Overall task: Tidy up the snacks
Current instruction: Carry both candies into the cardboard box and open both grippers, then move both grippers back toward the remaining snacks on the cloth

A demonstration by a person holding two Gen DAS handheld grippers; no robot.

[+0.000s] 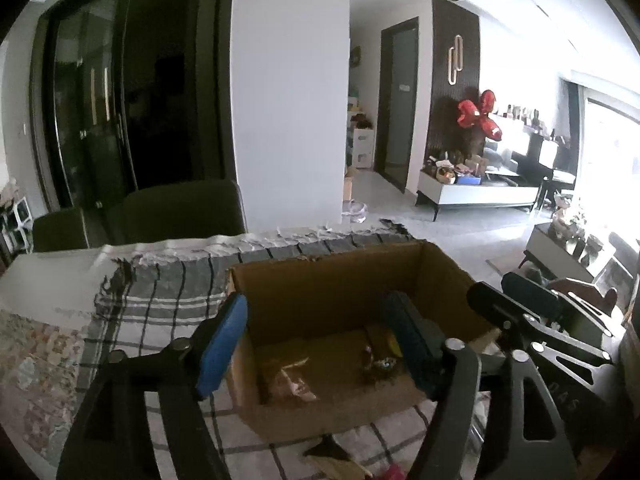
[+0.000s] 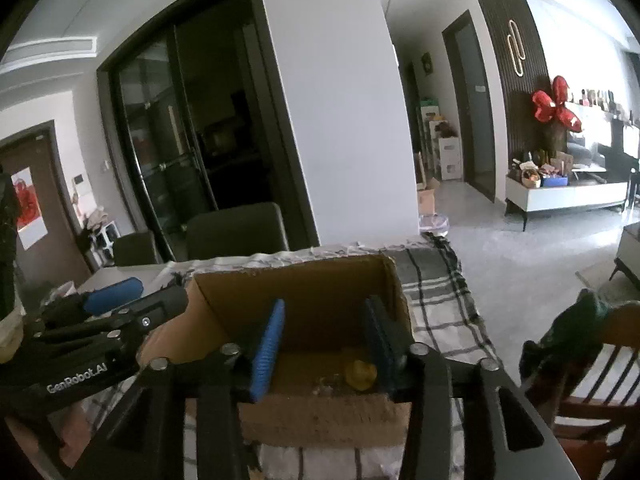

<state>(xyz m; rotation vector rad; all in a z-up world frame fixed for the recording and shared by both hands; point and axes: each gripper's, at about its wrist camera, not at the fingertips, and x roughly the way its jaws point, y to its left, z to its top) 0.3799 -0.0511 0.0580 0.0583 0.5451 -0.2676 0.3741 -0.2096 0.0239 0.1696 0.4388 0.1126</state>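
Observation:
An open cardboard box (image 1: 328, 280) stands on a plaid cloth on the table; it also shows in the right wrist view (image 2: 296, 280). Inside lie a clear snack packet (image 1: 294, 380), a small dark wrapped snack (image 1: 378, 362) and a yellow snack (image 2: 360, 375). My left gripper (image 1: 316, 344) is open and empty, its blue pads either side of the box's near left part. My right gripper (image 2: 326, 344) is open and empty above the box's near wall. The right gripper shows at the box's right in the left wrist view (image 1: 516, 296); the left gripper shows at the box's left in the right wrist view (image 2: 128, 300).
The plaid cloth (image 1: 160, 300) covers the table. Loose wrappers (image 1: 360, 468) lie in front of the box. Dark chairs (image 1: 180, 212) stand behind the table. A wooden chair (image 2: 592, 380) is at the right. A white pillar (image 1: 288, 92) rises behind.

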